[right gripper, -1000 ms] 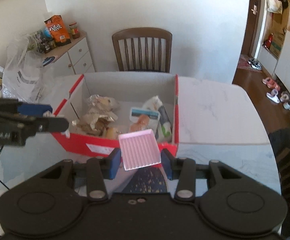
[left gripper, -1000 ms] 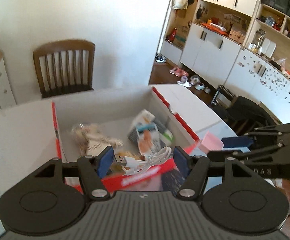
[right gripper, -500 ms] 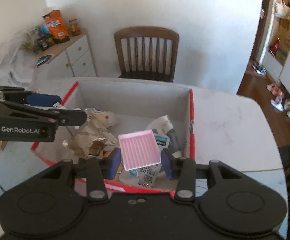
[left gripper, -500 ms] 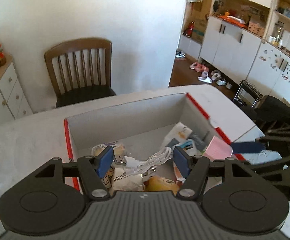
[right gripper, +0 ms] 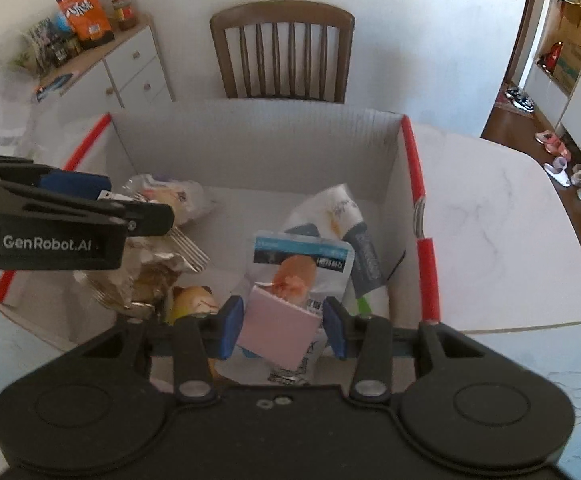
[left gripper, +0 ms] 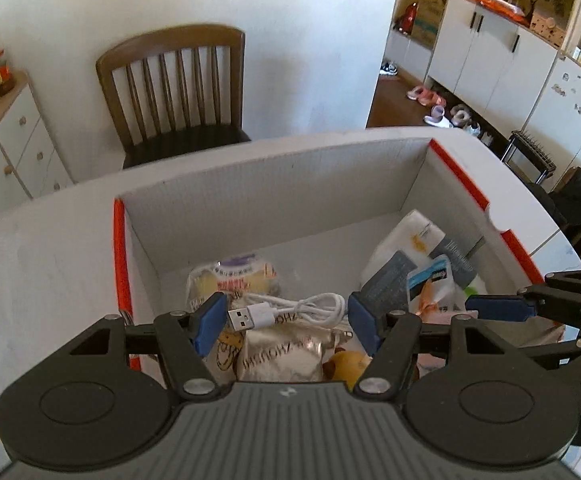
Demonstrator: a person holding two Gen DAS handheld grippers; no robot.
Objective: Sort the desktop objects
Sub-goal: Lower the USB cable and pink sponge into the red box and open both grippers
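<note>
The white USB cable point(left gripper: 290, 309) hangs bundled between the pads of the left tongs point(left gripper: 286, 322), its long axis running straight across from pad to pad, plug end toward the left pad. It sits directly above the snack packets in the left half of the red-edged cardboard box point(left gripper: 274, 204), so there's nothing sideways left to cover; the way out is down. The left tongs stand fairly wide, closed on the loose coil rather than empty.

Over on the other side, the pink ridged pad point(right gripper: 276, 330) is pinched flat between the pads of the right tongs point(right gripper: 282, 330), which stand narrower and grip its two side edges. It tilts forward over the near right part of the box, just above the blue-labelled pouch point(right gripper: 300, 256) with the orange picture.

Both tongs point steeply down into the box, side by side, the left tongs point(right gripper: 70, 216) showing across the left of the right camera's view and apart from the pink pad. Each hand is nearest its own half. I'd judge both loads are placed to drop; the cable may snag on a pad as it falls.

The table point(right gripper: 490, 208) around the box and the wooden chair point(right gripper: 282, 52) behind play no part.
</note>
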